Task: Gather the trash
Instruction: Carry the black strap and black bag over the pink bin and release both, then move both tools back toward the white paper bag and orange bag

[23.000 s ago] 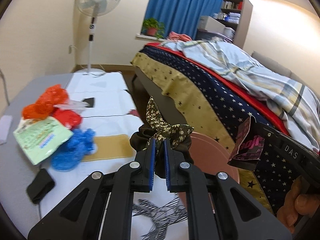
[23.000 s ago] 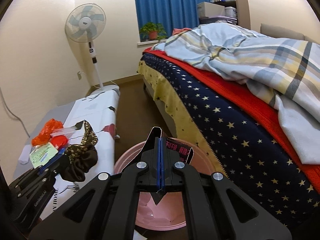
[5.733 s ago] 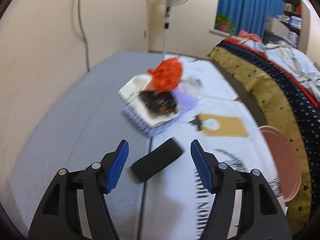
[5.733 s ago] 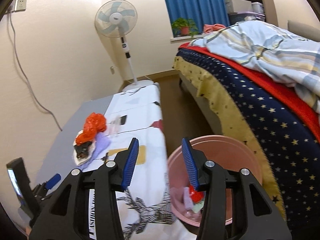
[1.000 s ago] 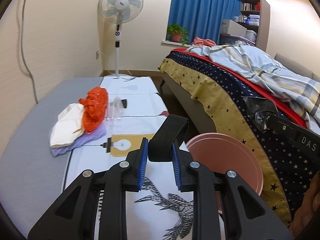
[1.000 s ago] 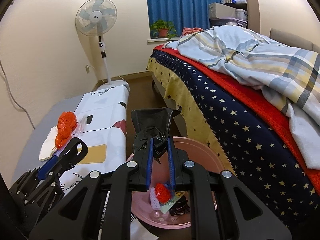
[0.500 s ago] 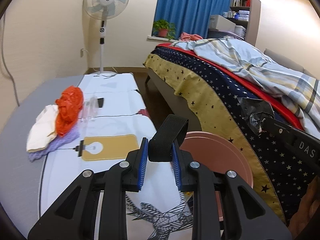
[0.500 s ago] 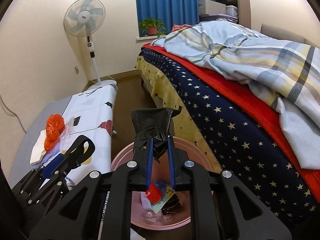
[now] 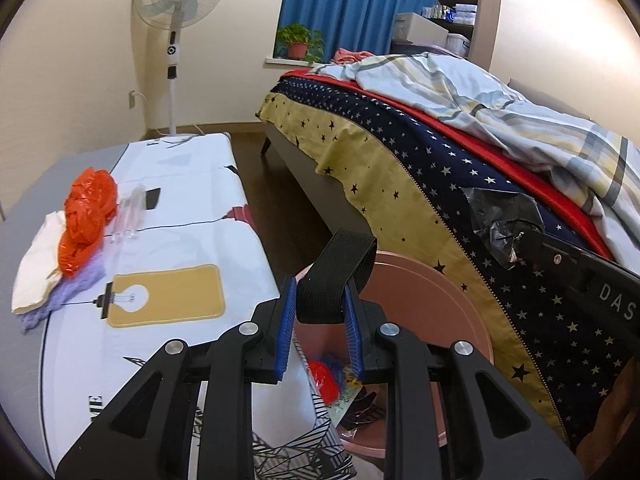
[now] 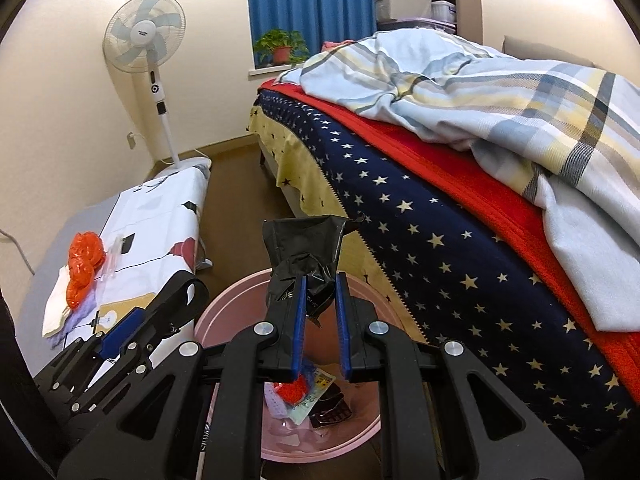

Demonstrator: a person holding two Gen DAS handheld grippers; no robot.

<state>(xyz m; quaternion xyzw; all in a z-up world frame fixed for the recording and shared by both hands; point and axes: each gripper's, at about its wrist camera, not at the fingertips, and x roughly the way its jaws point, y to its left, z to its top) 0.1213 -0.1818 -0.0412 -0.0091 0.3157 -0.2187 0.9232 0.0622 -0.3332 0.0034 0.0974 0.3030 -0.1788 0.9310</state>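
Two grippers hang over the pink bin [image 10: 224, 304], each clamped on something: the left gripper [image 9: 320, 328] pinches a black elastic band [image 9: 336, 276], the right gripper [image 10: 320, 316] a crumpled black wrapper [image 10: 306, 256]. If let go off-centre, the light wrapper could drift onto the floor (the rim is close). "DAS" shows on the right tool, "Fashion" partly on the tablecloth [image 9: 180, 184].

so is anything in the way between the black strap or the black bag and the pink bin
Nothing visible blocks either. The left gripper holds the black strap over the near rim of the pink bin, and the right gripper holds the black bag above its open mouth. Only trash already dropped lies inside.
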